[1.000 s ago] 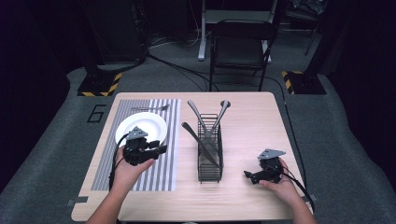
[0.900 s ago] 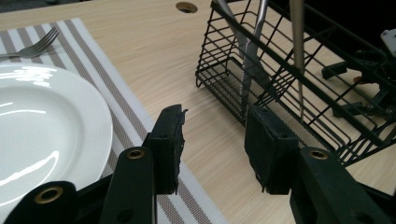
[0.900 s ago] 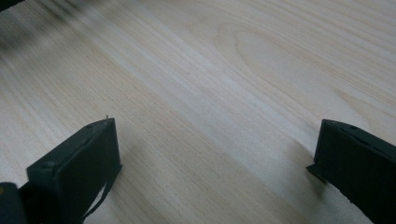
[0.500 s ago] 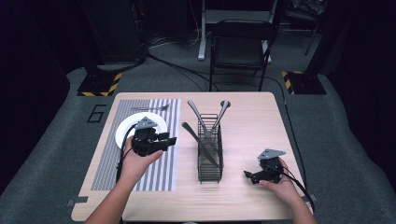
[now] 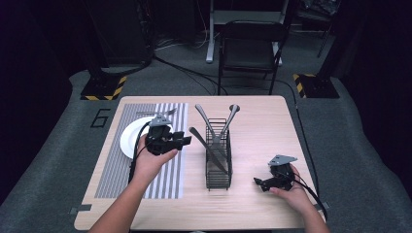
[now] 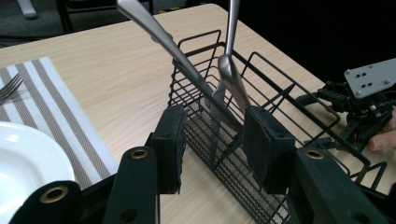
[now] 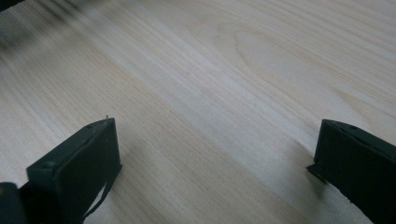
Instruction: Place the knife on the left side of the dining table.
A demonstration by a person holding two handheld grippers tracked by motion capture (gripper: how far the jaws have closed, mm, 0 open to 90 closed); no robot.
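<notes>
Black wire cutlery basket at mid tabletop, upright, holding three pieces of cutlery: two long handles leaning out of its far end and crossing, a knife slanting toward the near left; in the left gripper view the same steel handles rising from the basket straight ahead of the fingers. Left gripper held above the striped placemat, just beside the basket and aimed at it, fingers apart with nothing between them, not touching any piece. Judged as an early stage of laying a place setting: no piece gripped yet, three left in the basket, reach toward the nearest handle seemingly in hand; grasp, lift clear of the wire and setting down beside the plate all to come. White plate on the far part of the placemat, bare as far as visible; a fork already lying beyond it on the mat, its tines at the edge of the left gripper view. Right gripper resting low at the near right of the tabletop, well apart from the basket; fingers spread wide over bare wood, holding nothing.
</notes>
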